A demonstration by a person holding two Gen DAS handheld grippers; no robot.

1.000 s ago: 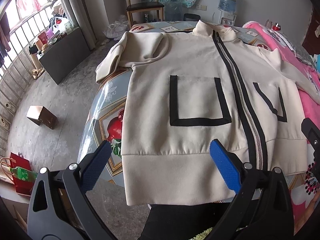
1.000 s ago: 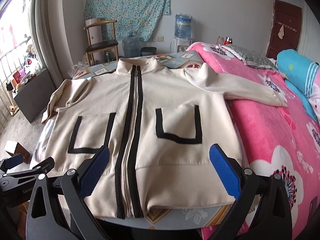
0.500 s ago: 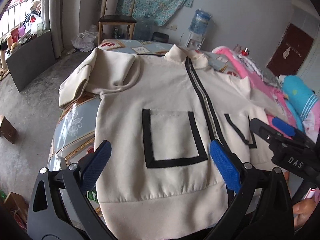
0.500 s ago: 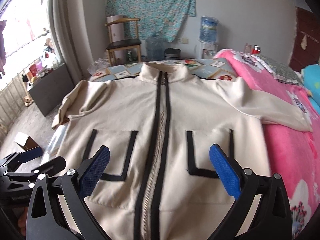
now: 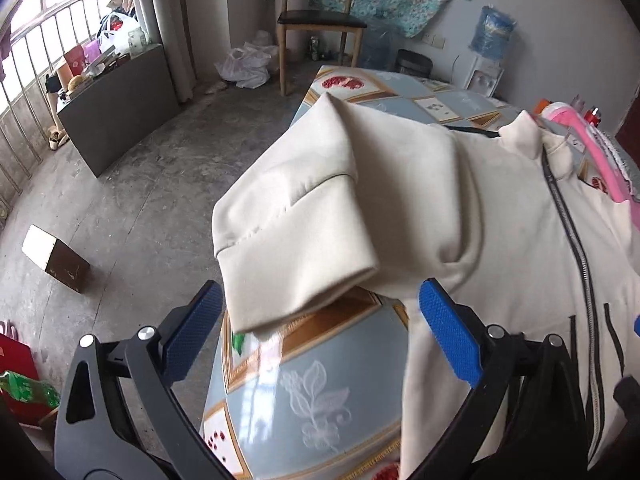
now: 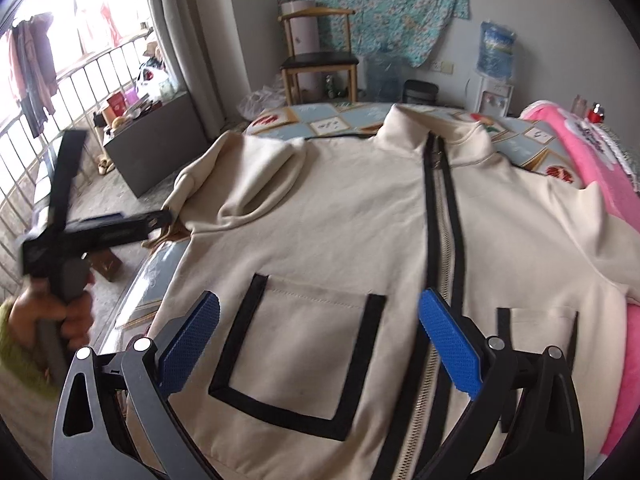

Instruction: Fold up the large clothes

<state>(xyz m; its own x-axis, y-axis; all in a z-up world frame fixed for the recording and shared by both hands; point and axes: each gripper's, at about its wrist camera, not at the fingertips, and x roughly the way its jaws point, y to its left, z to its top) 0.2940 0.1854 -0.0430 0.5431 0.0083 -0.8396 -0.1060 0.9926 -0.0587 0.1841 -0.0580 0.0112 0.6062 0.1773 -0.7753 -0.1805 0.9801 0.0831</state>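
Cream jacket point(image 6: 340, 248) lay flat, front up, on the patterned table point(image 5: 304, 384); long axis ran from hem at 6 o'clock to stand collar at 12 o'clock in the right wrist view, black-trimmed zip point(image 6: 440, 248) closed along that line. Black-outlined pocket point(image 6: 304, 356) sat at about 7 o'clock of the zip, a second pocket at 4 o'clock. The jacket's left-side sleeve point(image 5: 296, 236) was folded back on itself, cuff overhanging the table edge toward 7 o'clock in the left wrist view. Pink blanket point(image 6: 600, 168) lay beside the jacket at 3 o'clock. Left gripper point(image 5: 318, 336) was spread wide, empty, blue pads either side of and just below the cuff; contact could not be told. Right gripper point(image 6: 318, 336) was also spread wide, empty, above the pocket area near the hem, holding nothing. A hand point(image 6: 52, 316) gripped the left tool's handle at 9 o'clock.
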